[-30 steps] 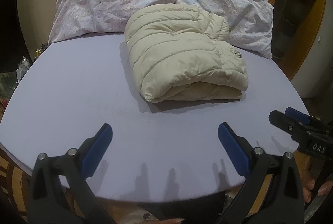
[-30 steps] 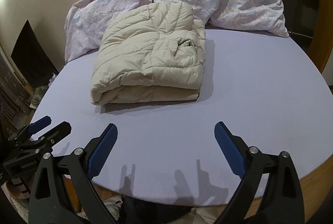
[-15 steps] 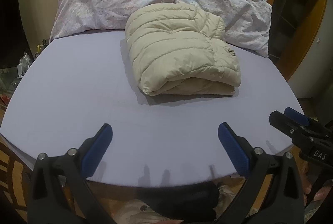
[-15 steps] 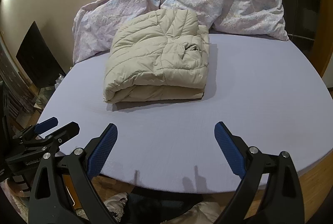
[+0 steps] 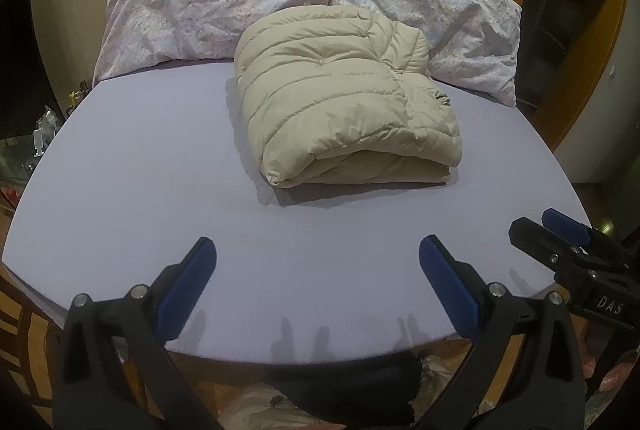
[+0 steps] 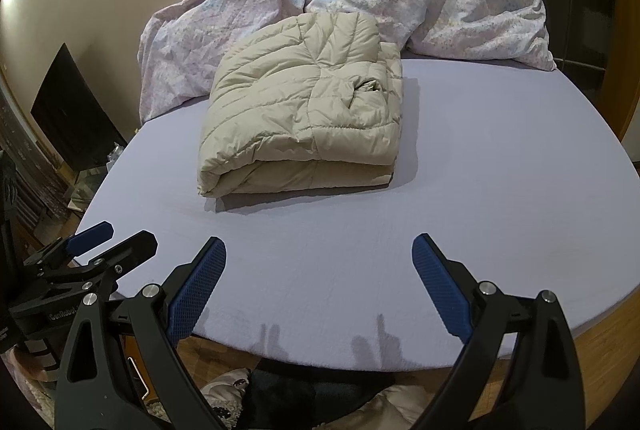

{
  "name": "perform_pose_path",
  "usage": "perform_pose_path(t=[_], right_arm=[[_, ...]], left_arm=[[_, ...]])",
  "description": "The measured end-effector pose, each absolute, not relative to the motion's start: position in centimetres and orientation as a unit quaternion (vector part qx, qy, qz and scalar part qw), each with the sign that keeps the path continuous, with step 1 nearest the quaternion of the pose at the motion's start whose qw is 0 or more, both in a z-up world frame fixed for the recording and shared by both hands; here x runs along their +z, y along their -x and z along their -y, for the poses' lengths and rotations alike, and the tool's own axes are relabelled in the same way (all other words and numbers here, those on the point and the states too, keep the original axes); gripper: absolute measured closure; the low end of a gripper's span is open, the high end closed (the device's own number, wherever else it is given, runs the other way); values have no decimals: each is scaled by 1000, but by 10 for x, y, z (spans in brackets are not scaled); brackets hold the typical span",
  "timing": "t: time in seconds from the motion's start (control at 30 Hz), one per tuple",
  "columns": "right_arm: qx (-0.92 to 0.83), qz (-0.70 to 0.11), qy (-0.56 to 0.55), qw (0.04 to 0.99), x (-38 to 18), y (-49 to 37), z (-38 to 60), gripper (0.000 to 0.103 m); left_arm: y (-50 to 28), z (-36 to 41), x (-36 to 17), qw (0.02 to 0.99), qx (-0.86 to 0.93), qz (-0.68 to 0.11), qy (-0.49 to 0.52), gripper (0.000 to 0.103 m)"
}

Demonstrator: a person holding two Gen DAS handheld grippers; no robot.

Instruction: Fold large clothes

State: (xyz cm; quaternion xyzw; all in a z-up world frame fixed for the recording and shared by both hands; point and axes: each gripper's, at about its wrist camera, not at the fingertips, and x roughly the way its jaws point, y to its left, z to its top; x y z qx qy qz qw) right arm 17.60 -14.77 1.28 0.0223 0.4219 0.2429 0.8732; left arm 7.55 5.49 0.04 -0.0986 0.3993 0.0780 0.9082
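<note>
We have both grippers empty and held low at the near edge of the bed. Left gripper [image 5: 318, 272] has its blue pads spread wide, nothing between them. Right gripper [image 6: 318, 270] is the same, fingers well apart and holding nothing. Each also shows in the other's view: right one at 4 o'clock in the left wrist view, left one at 8 o'clock in the right wrist view.

The beige puffer jacket [image 5: 344, 98] sits folded into a thick bundle on the lavender sheet [image 5: 140, 170], at about 12 o'clock from both grippers and well apart from them. Its far edge touches or slightly overlaps the crumpled floral duvet [image 5: 224, 10] heaped at the head of the bed. We judge the fold is done or nearly so.

Risks from here:
- The padded fill looks springy, so the top layer could puff open and slide off the lower layers if left unpressed.
- A loose tab or cuff [image 6: 366, 86] pokes up on the top face at 1 o'clock in the right wrist view; a pad catching it would drag the top layer and undo the fold.
- Grabbing only the top layer at the near rolled edge would peel it open.
- Pushing the bundle toward 12 o'clock would jam it into the duvet and skew it.
</note>
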Motion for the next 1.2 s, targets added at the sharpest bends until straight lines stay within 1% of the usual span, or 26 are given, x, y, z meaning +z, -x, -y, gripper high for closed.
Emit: perform_pose_path(t=[1.2], right_arm=[[243, -424, -17, 872, 14, -181, 142, 7]], left_arm=[[-82, -57, -1, 908, 72, -399, 105, 3]])
